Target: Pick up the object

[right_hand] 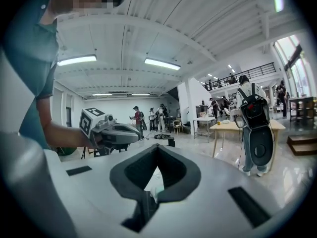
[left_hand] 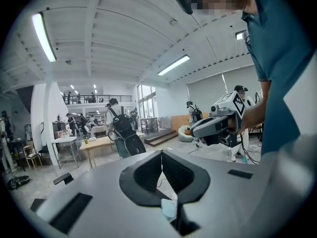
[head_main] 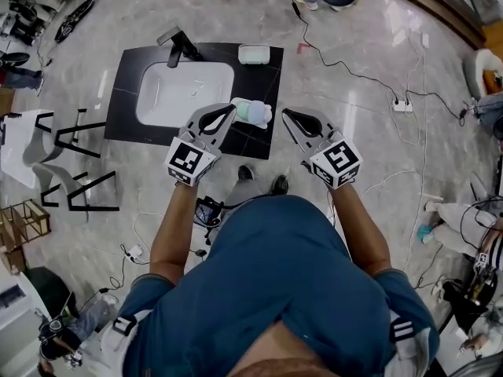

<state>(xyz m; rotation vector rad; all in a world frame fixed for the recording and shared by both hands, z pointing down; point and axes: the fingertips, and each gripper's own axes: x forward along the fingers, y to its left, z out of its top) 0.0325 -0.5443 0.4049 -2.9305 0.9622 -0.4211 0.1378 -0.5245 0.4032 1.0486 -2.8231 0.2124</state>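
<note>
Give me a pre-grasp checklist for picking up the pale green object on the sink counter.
1. Left gripper open for a grasp: not ok, shut and empty.
2. Right gripper open: not ok, shut and empty.
3. Pale green object in sight on the black counter: ok.
4. Nothing lying on the object: ok.
5. Height of the grippers above the counter: cannot tell.

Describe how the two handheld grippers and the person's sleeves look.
The left gripper and right gripper match: light grey shells tapering to a point, with black padded lining round the jaws. Each carries a white cube with black square markers at its rear end: left cube, right cube. The person wears a teal-blue short-sleeved shirt, so no sleeve covers the forearms.
</note>
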